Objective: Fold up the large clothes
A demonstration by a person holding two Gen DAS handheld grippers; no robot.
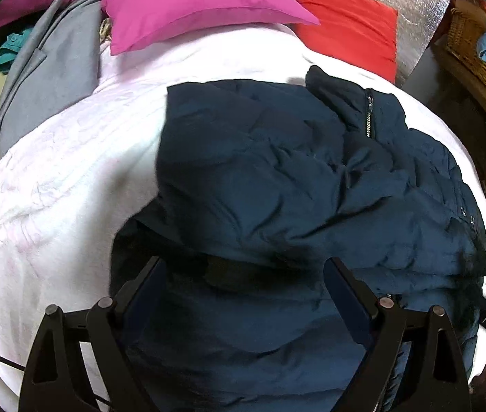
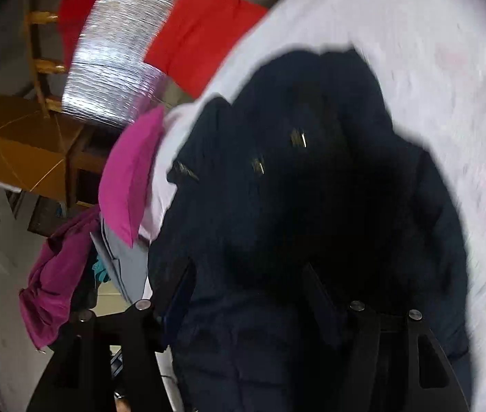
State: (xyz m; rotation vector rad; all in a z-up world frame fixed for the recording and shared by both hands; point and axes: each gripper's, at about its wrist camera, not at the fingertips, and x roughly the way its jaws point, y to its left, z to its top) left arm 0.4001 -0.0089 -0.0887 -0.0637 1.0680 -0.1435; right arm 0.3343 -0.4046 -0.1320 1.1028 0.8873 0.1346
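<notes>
Left gripper [image 1: 243, 267] tilts steeply down over the near part of the navy puffer jacket [image 1: 294, 178]. Jaws stand wide apart, jacket fabric below and between them, pads not pressing on it.

Right gripper [image 2: 246, 274] sits at a shallower tilt over the same jacket [image 2: 311, 189]; view is rolled and motion-blurred. Its jaws are parted with dark fabric filling the gap between them. Cannot tell whether the pads actually pinch the cloth.

Jacket lies bunched on the white bedspread [image 1: 71, 171], well short of the pink pillow [image 1: 191, 3]. In the left wrist view its long axis runs from the gripper end away toward the red pillow [image 1: 349, 24], collar and zipper [image 1: 368, 116] at the far end, nearest that pillow. Surface is crumpled, part of it folded over itself; snaps show near its right edge.

A grey garment [image 1: 50, 79] lies left of the pink pillow, touching it, apart from the jacket. A wicker basket [image 1: 483, 58] stands beyond the red pillow, off the bedspread.
</notes>
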